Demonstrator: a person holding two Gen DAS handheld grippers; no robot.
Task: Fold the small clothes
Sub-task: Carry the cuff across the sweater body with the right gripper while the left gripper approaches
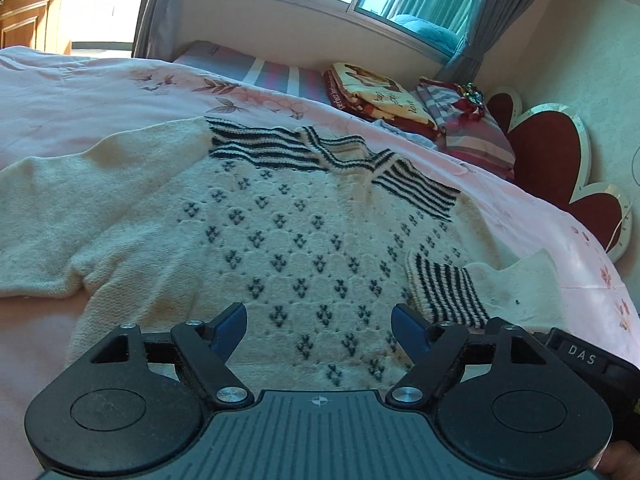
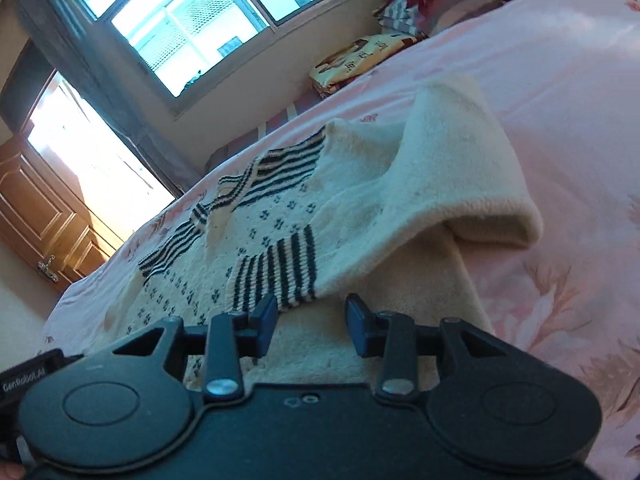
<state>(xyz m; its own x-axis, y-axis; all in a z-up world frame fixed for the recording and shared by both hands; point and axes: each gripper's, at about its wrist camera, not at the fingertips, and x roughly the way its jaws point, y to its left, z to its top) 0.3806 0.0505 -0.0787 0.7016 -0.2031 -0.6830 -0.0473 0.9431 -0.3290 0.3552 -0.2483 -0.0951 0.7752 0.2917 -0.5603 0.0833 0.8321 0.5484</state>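
Sweater (image 1: 304, 240) lies flat on pink bedspread (image 1: 80, 92), front up. One sleeve (image 2: 440, 184) is folded in, striped cuff (image 2: 280, 276) on body; other sleeve (image 1: 52, 220) is unfolded, body fold left too. Left gripper (image 1: 318, 326) wide open, empty. Right gripper (image 2: 312, 320) part open, holding nothing, just short of cuff.

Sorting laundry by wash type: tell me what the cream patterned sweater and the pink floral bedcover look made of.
Cream patterned sweater: apparently knitted wool or acrylic yarn, matte and fuzzy; ribbed stitches show in its dark-striped cuff and neckline. Pink floral bedcover: likely smooth woven cotton or polyester, printed; flat surface, faint sheen, soft creases.
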